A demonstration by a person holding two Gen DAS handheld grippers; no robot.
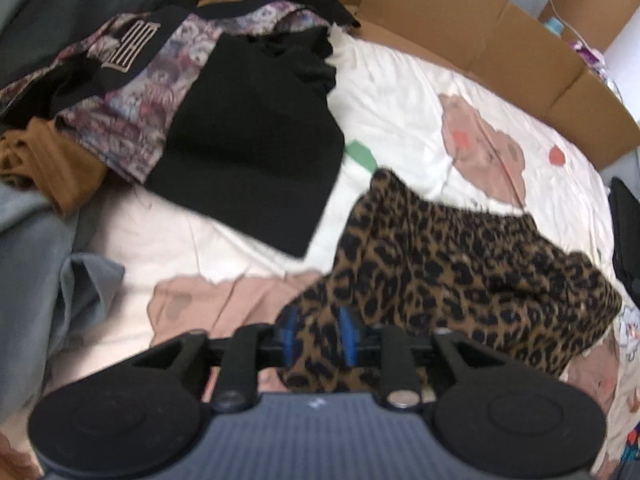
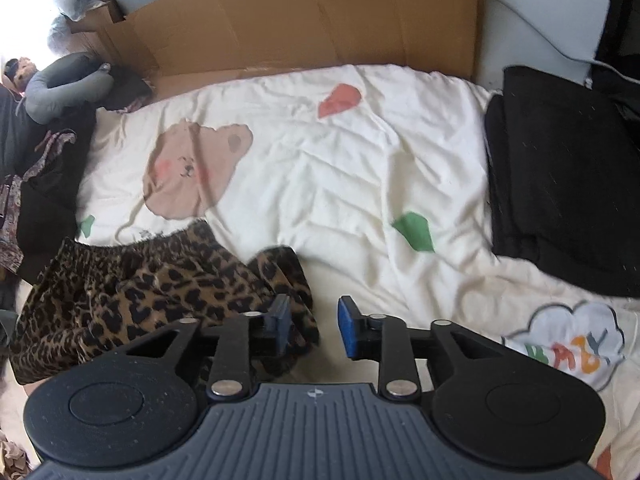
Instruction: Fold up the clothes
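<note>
A leopard-print garment [image 1: 460, 264] lies crumpled on the bed's cream bear-print quilt [image 2: 320, 168], near its front edge. The left tool [image 1: 319, 338] has its blue pads on either side of a fold of that cloth; the fabric fills the gap, though blur makes it hard to say whether the pads press on it or stand loose. The right tool [image 2: 314, 326] is parted with bare quilt between its fingers, its left pad just at the garment's edge. A folded black garment [image 1: 256, 152] lies beyond, beside a pile of mixed clothes [image 1: 120, 92]. Flattened cardboard [image 2: 304, 20] lines the far side, and a black folded stack [image 2: 560, 176] sits to the right.
</note>
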